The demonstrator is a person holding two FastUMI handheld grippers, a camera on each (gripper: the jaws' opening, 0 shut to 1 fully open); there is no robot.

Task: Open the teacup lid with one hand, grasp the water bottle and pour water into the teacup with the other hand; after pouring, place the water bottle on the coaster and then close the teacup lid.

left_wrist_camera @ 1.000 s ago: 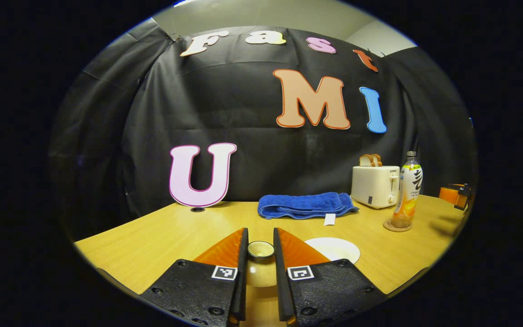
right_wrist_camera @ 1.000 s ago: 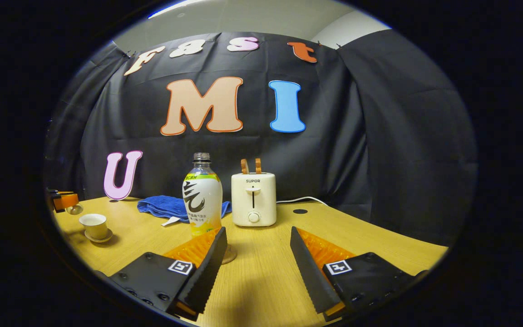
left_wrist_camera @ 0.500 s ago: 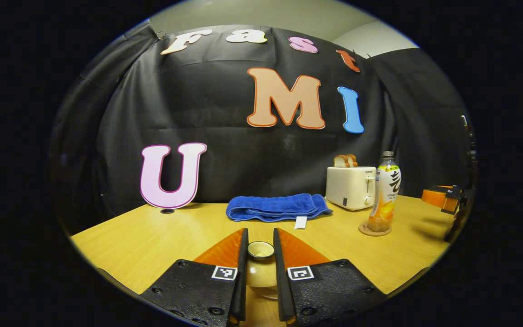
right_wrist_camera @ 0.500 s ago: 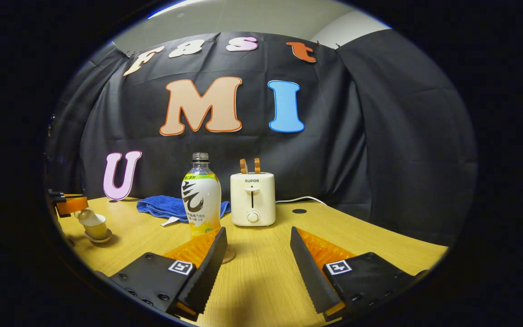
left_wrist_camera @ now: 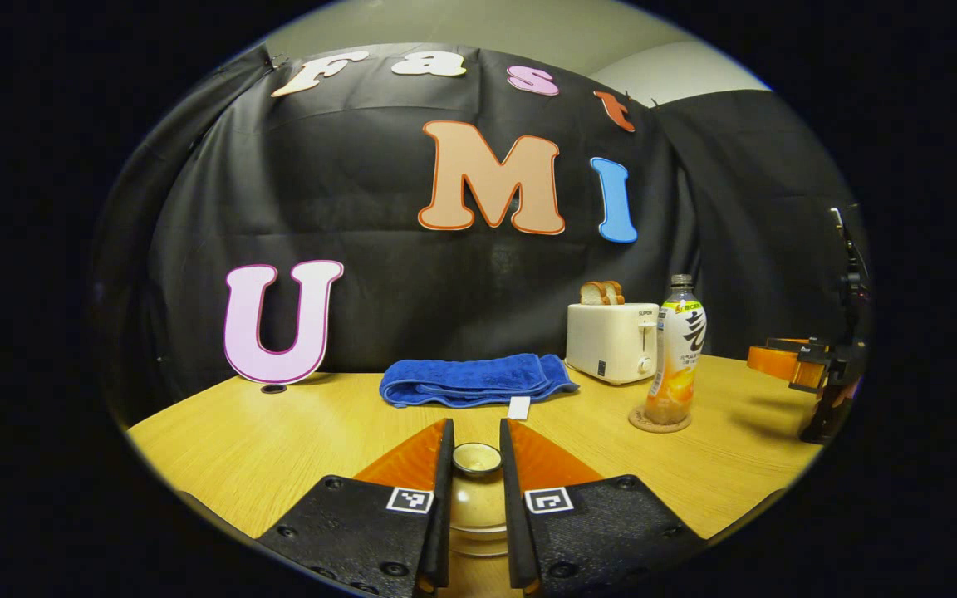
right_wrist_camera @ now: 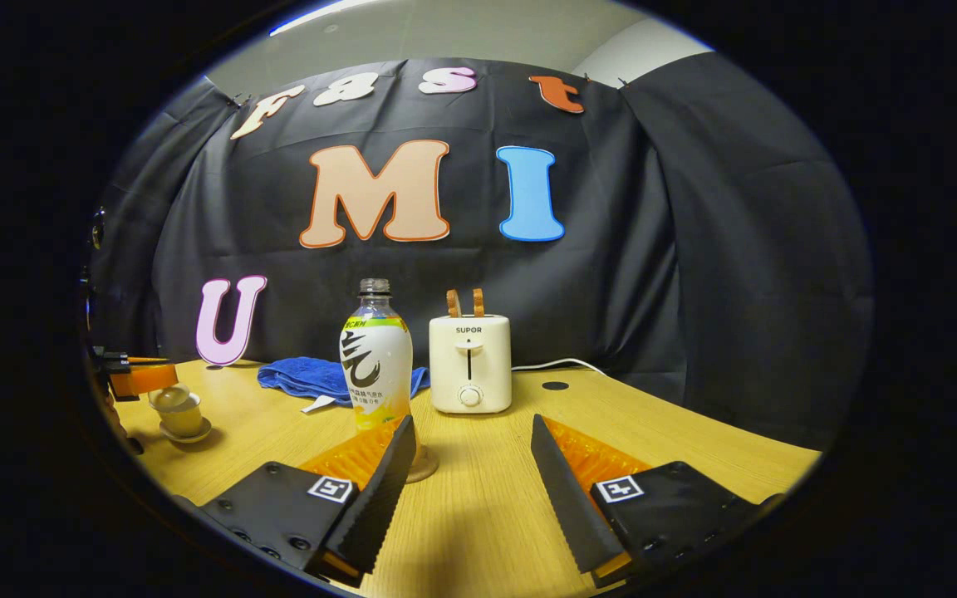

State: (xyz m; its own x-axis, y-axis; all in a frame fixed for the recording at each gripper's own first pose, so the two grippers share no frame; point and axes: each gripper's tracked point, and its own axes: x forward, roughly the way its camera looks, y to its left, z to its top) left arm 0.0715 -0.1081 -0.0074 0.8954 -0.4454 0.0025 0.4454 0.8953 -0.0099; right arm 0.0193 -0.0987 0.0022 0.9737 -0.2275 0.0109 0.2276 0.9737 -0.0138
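A wooden table carries a folded blue towel near the back, a toaster beside it, a bottle on its coaster, and a cup on a saucer.

Each tool has black screwed mounts with square coded markers

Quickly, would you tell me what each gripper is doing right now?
Left gripper: shut on the teacup lid.
Right gripper: open, holding nothing.
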